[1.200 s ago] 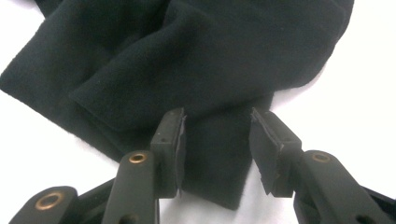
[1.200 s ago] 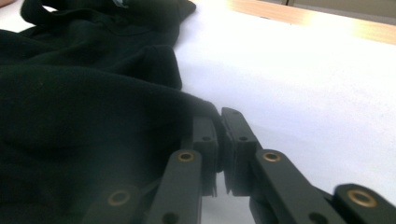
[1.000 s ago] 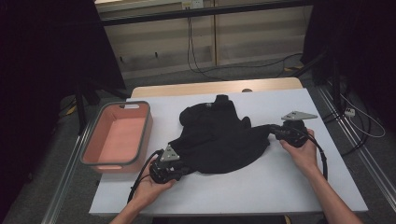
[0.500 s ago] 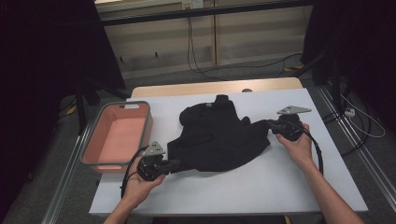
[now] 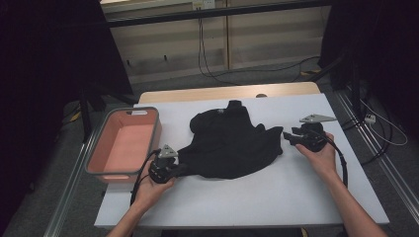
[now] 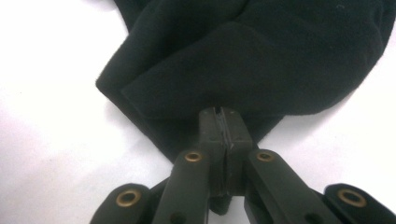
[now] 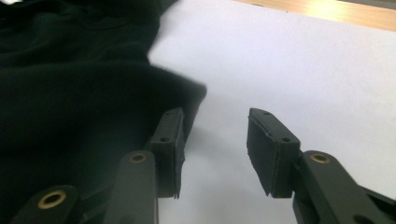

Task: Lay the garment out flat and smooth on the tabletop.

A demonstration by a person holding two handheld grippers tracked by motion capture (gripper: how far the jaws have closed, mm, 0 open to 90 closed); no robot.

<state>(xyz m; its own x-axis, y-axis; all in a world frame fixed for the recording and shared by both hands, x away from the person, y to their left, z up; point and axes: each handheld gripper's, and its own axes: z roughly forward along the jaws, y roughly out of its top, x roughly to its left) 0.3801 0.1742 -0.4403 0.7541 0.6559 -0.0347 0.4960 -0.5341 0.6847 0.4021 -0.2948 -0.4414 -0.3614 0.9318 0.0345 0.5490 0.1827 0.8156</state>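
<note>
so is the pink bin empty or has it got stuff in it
Empty: in the high view the pink bin shows only its bare floor, and the black garment lies beside it on the table.

High view fixed above the person's side, looking forward and down over the whole table (image 5: 247,197), each hand-held gripper view riding low and close along its own jaws, all three sharing the black garment (image 5: 232,143).

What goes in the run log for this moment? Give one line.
left tongs: shut on black garment | right tongs: just opened, nothing between | pink bin: empty
</note>
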